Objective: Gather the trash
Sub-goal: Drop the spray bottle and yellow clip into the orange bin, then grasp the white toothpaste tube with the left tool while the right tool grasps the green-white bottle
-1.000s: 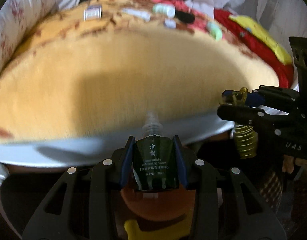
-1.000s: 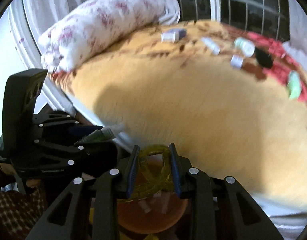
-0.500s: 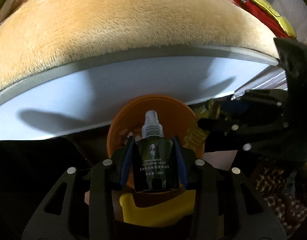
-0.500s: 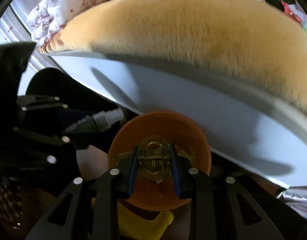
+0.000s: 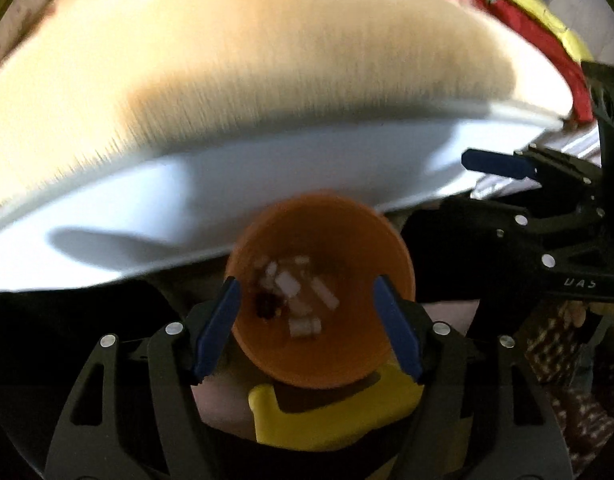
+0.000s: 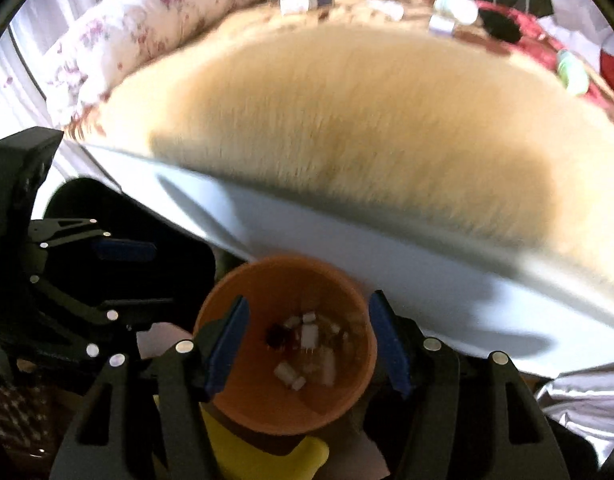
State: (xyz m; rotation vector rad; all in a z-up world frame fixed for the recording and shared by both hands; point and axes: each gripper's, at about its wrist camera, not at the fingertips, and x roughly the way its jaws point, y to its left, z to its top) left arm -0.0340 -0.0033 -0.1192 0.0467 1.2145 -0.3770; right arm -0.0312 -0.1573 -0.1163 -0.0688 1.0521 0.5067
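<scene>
with both grippers over the orange bin (image 5: 321, 368), we note the left gripper (image 5: 307, 328) and right gripper (image 6: 309, 344) have just been opening and hold nothing; the trash (image 5: 295, 292) lies inside. risk: our jaws straddle the rim and could tip the bin on withdrawal.

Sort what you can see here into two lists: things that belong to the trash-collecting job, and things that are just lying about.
Job:
- orange bin
- small discarded pieces inside it
- left tool, open above the bin
- right tool, open above the bin

Lying about:
- floral pillow
- yellow furry blanket
- red cloth
</scene>
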